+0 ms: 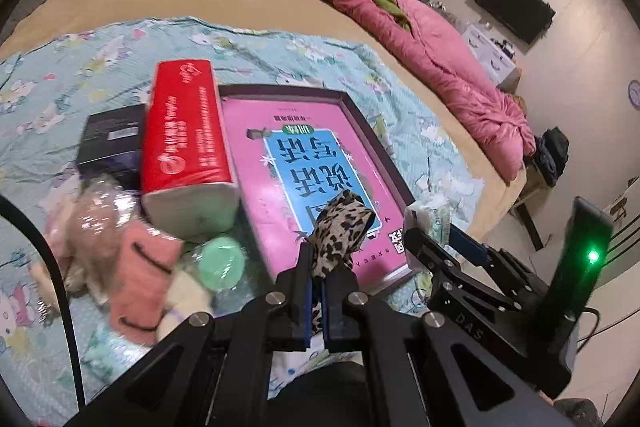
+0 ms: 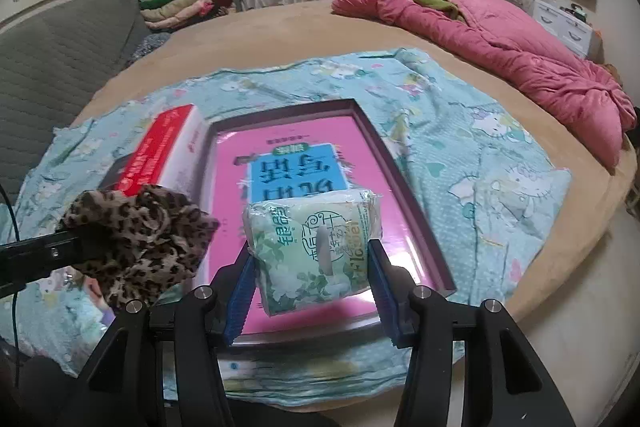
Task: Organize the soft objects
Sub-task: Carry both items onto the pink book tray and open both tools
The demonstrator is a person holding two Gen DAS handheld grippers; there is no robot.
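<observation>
My left gripper [image 1: 320, 267] is shut on a leopard-print cloth [image 1: 340, 231] and holds it above the near end of a dark tray [image 1: 372, 125] lined with a pink and blue sheet. The cloth also shows in the right wrist view [image 2: 140, 227]. My right gripper [image 2: 312, 267] is shut on a green-and-white tissue pack [image 2: 312, 247], held over the tray [image 2: 404, 183]. A red tissue brick [image 1: 184, 139] lies left of the tray. A pink plush toy [image 1: 140, 279] and a bagged plush toy [image 1: 96, 223] lie at the near left.
A black box [image 1: 108, 143] sits behind the red brick. A green-capped item [image 1: 222, 261] lies by the plush toys. All rest on a turquoise printed sheet [image 2: 480, 147] over a tan bed. A pink quilt [image 2: 520, 59] lies at the far right.
</observation>
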